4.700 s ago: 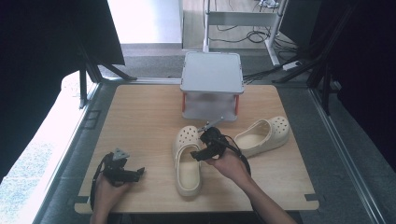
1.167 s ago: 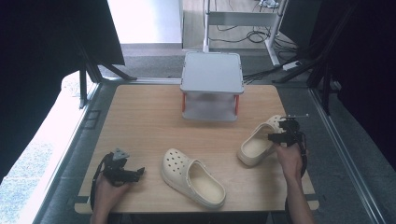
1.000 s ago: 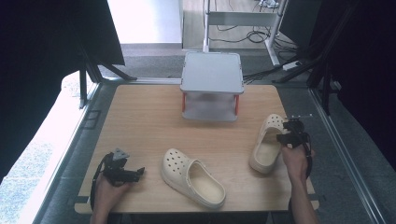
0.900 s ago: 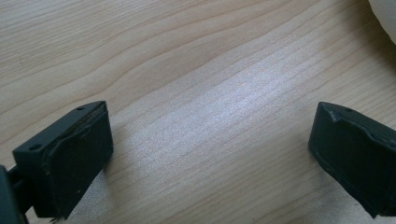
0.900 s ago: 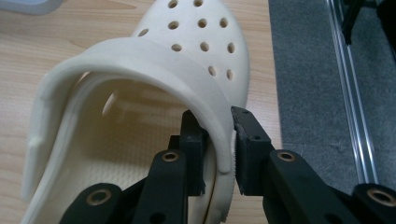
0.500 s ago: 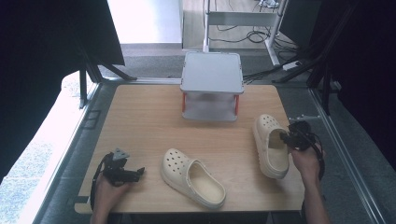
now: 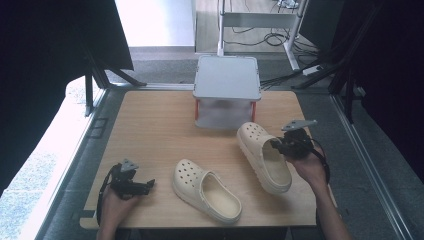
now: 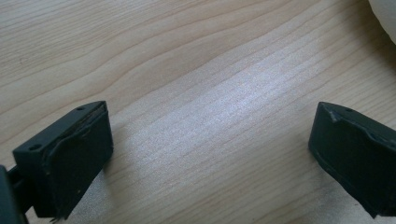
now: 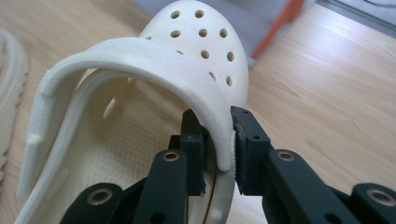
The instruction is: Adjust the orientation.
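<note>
No legible text, label, brand, number or sign anywhere. Cream clog [image 7: 263,156] beside grey stand [image 7: 227,76]: plain perforated upper, no logo readable. Second clog [image 7: 206,189] nearer front of stand: likewise unmarked. Stand's top bare grey. Wooden table [image 7: 150,125] around stand: grain only, no print.

Two bare forearms, no sleeves visible, each hand on a black gripper. The left gripper [image 7: 131,182] and right gripper [image 7: 292,145] each carry a grey three-cornered plate and a looping black cable. Blocky black jaws have small screw holes and ribbed pads
</note>
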Demonstrator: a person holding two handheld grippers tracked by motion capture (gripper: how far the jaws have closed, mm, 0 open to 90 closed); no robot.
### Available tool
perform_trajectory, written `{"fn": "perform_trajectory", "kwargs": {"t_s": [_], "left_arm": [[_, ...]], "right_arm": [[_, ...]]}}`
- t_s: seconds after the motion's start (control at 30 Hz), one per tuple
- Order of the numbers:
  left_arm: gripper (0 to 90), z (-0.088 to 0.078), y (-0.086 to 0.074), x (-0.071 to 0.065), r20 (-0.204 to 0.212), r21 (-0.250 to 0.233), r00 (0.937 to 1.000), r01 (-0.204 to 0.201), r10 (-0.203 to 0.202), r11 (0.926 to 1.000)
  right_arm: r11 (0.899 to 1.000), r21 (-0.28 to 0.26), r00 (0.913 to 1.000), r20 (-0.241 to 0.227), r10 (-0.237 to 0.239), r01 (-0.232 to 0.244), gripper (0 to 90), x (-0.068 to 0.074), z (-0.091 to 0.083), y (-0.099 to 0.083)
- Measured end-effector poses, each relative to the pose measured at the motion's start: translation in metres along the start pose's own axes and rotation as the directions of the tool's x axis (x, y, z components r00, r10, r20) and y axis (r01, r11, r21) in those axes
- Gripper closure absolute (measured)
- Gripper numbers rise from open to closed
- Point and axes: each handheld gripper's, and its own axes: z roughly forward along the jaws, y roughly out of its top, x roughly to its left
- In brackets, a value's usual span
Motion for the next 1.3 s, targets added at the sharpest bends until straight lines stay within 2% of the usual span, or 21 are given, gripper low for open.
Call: {"fn": "perform_trajectory", "kwargs": {"t_s": [0.17,0.27,0.5,0.6,0.67,0.7,0.77,1.03,1.13,1.2,1.3], "left_arm": [[0.0,0.000,0.000,0.000,0.001,0.002,1.0000,-0.005,0.005,1.0000],[0.0,0.000,0.000,0.000,0.001,0.002,1.0000,-0.005,0.005,1.0000],[0.0,0.000,0.000,0.000,0.001,0.001,1.0000,-0.004,0.004,1.0000],[0.0,0.000,0.000,0.000,0.001,0.001,1.0000,-0.005,0.005,1.0000],[0.0,0.000,0.000,0.000,0.001,0.001,1.0000,-0.005,0.005,1.0000],[0.0,0.000,0.000,0.000,0.001,0.001,1.0000,-0.005,0.005,1.0000],[0.0,0.000,0.000,0.000,0.001,0.001,1.0000,-0.005,0.005,1.0000],[0.0,0.000,0.000,0.000,0.001,-0.001,1.0000,-0.002,0.002,1.0000],[0.0,0.000,0.000,0.000,0.001,0.000,1.0000,0.000,0.000,1.0000],[0.0,0.000,0.000,0.000,0.001,-0.001,1.0000,0.000,0.000,1.0000],[0.0,0.000,0.000,0.000,0.001,0.000,1.0000,0.001,-0.001,1.0000]], "right_arm": [[0.996,-0.007,0.9947,-0.054,-0.087,0.087,76.0,0.020,0.014,0.011],[0.993,-0.008,0.9899,-0.083,-0.115,0.115,76.0,0.029,0.022,0.015],[0.982,-0.031,0.9711,-0.146,-0.189,0.186,75.9,0.051,0.040,0.025],[0.974,-0.044,0.9607,-0.161,-0.226,0.222,76.0,0.061,0.047,0.030],[0.967,-0.048,0.9507,-0.175,-0.256,0.252,75.9,0.068,0.052,0.033],[0.958,-0.048,0.9393,-0.191,-0.285,0.281,76.0,0.075,0.059,0.036],[0.956,-0.052,0.9369,-0.192,-0.292,0.288,76.0,0.077,0.061,0.036],[0.929,-0.072,0.9047,-0.213,-0.369,0.362,75.9,0.090,0.077,0.034],[0.918,-0.065,0.8890,-0.229,-0.396,0.392,75.8,0.093,0.079,0.030],[0.915,-0.058,0.8860,-0.234,-0.401,0.399,75.7,0.094,0.079,0.027],[0.921,-0.060,0.8899,-0.239,-0.389,0.386,75.1,0.093,0.079,0.021]]}}
